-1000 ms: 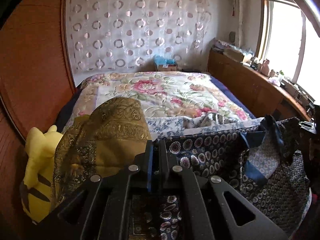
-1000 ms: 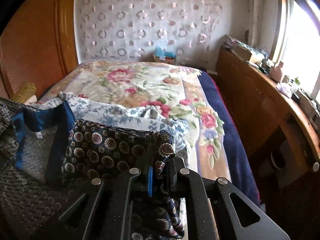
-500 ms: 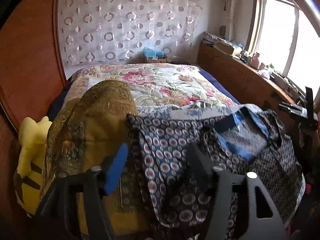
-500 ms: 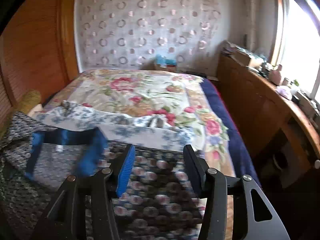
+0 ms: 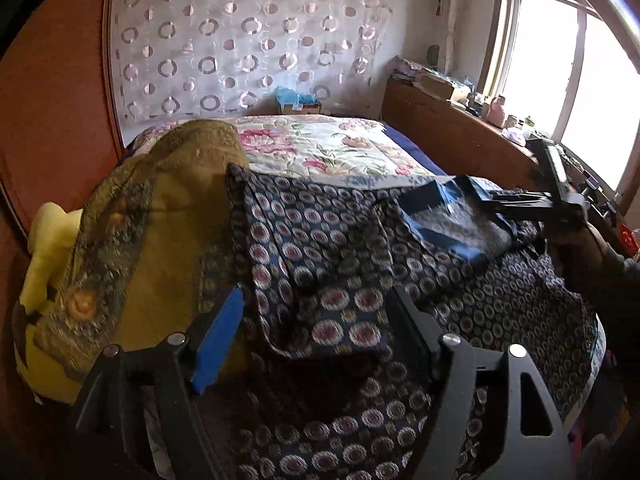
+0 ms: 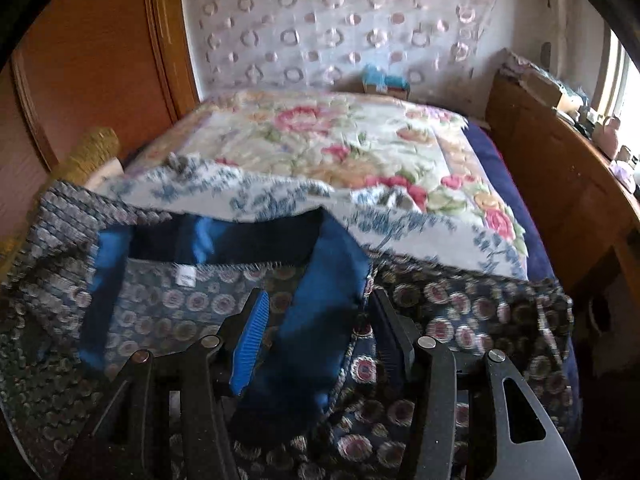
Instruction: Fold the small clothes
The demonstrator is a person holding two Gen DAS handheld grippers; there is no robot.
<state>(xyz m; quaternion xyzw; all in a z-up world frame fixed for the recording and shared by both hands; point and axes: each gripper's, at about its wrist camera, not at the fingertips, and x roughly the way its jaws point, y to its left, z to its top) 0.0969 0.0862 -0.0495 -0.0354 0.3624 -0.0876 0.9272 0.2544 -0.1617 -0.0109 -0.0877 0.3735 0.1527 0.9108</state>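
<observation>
A dark navy garment (image 5: 320,220) with round medallion print lies spread over the near end of the bed, its blue-lined collar (image 5: 436,236) turned open. My left gripper (image 5: 316,296) hovers over a folded flap of it, by the garment's left edge. Its jaws are opening and its pads touch nothing. In the right wrist view the right gripper (image 6: 318,300) stands open above the garment (image 6: 460,320). The blue collar lining (image 6: 320,280) lies between its fingers, not pinched. In the left wrist view the right gripper (image 5: 520,204) appears at the far right, held by a hand.
A gold brocade cloth (image 5: 160,220) drapes over a mound at the left, with a yellow plush toy (image 5: 48,248) beside it. A floral quilt (image 6: 320,140) covers the bed, and a blue-and-white cloth (image 6: 260,196) lies under the garment. A wooden ledge (image 6: 540,168) runs along the right.
Both grippers were shut on the garment's fabric a second ago and have opened and let it go. The garment now lies flatter. The right gripper has shifted over the blue collar.
</observation>
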